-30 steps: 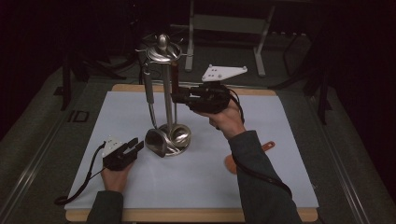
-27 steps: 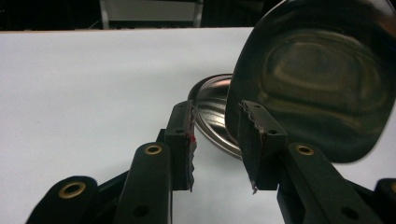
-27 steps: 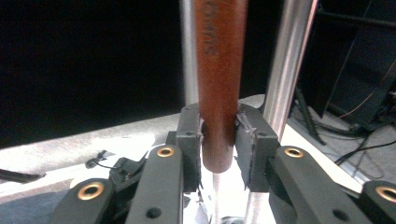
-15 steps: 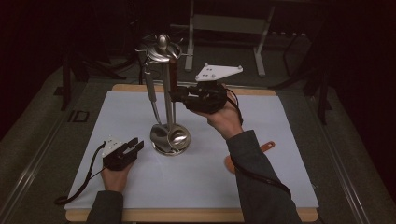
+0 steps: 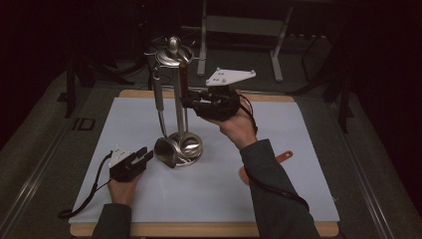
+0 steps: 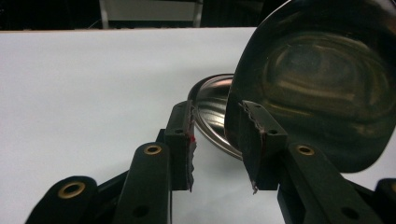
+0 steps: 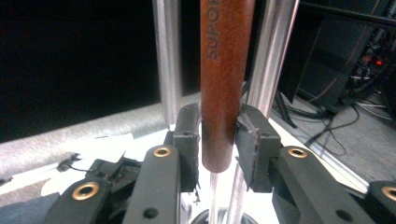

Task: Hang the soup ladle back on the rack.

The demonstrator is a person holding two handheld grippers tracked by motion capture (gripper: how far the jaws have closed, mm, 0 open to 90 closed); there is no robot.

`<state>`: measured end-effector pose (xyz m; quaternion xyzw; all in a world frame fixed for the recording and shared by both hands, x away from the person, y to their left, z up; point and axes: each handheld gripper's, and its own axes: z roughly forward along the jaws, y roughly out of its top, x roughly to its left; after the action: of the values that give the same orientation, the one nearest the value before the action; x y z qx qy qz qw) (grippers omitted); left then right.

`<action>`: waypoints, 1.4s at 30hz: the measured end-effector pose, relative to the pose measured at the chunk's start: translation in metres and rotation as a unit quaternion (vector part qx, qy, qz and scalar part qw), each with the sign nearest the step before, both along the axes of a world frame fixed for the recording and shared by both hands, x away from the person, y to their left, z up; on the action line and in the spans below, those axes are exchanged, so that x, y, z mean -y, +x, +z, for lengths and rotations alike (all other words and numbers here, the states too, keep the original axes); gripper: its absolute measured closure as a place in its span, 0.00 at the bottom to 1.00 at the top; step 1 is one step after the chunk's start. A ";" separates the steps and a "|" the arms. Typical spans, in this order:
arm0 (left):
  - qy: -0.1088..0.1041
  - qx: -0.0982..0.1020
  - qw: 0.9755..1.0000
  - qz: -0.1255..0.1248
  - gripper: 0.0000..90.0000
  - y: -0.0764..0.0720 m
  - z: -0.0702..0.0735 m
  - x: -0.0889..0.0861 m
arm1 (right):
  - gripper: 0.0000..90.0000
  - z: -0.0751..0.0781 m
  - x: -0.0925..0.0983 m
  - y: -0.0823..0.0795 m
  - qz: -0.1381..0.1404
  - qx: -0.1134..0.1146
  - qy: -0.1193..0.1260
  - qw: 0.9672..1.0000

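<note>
- On the bench (image 5: 308,230), a white sheet (image 5: 278,189) under everything, wooden edge showing front and back.
- Standing mid-sheet: a polished steel utensil stand (image 5: 175,59) with a round base (image 5: 191,149), an upright pole and a knobbed top ring.
- Counted on the stand from the high view: two utensils. One all-steel ladle (image 5: 160,107) hanging left of the pole, its bowl down by the base; one wooden-handled utensil (image 5: 183,82), brown handle upright just right of the pole.
- Right hand-held gripper (image 5: 188,102) raised at mid-height of the stand, grey three-cornered plate (image 5: 230,76) on top, jaws closed on that brown handle near its lower end.
- Right gripper view: the handle (image 7: 225,79) pinched between both pads, lettering "SUPO" on the wood, steel rods just behind on either side, cables and frame legs beyond in the dark.
- Left hand-held gripper (image 5: 142,155) low on the sheet, just left of the base, jaws parted, gripping nothing.
- Left gripper view: the ladle's shiny bowl (image 6: 322,79) looming over the right jaw, base rim behind; contact with the jaw impossible to tell.
- Off to the right on the sheet, an orange flat tool (image 5: 284,156), partly hidden by the right sleeve (image 5: 271,189).
</note>
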<state>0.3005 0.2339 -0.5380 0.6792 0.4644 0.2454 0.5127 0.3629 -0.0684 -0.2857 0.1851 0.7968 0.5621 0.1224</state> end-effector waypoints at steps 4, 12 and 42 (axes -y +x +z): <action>-0.001 0.001 1.000 0.001 0.73 0.000 0.000 0.000 | 0.75 0.001 0.009 -0.001 0.004 0.000 0.012 1.000; -0.003 0.000 1.000 0.001 0.73 0.000 0.000 0.000 | 0.75 -0.002 0.024 0.001 -0.001 -0.004 0.000 1.000; -0.004 0.003 1.000 0.001 0.76 -0.001 0.001 0.000 | 0.75 -0.051 0.035 0.026 -0.052 -0.067 -0.161 0.983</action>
<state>0.3000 0.2338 -0.5374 0.6761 0.4641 0.2464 0.5166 0.3886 -0.1032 -0.3368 0.2412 0.8726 0.4056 0.1262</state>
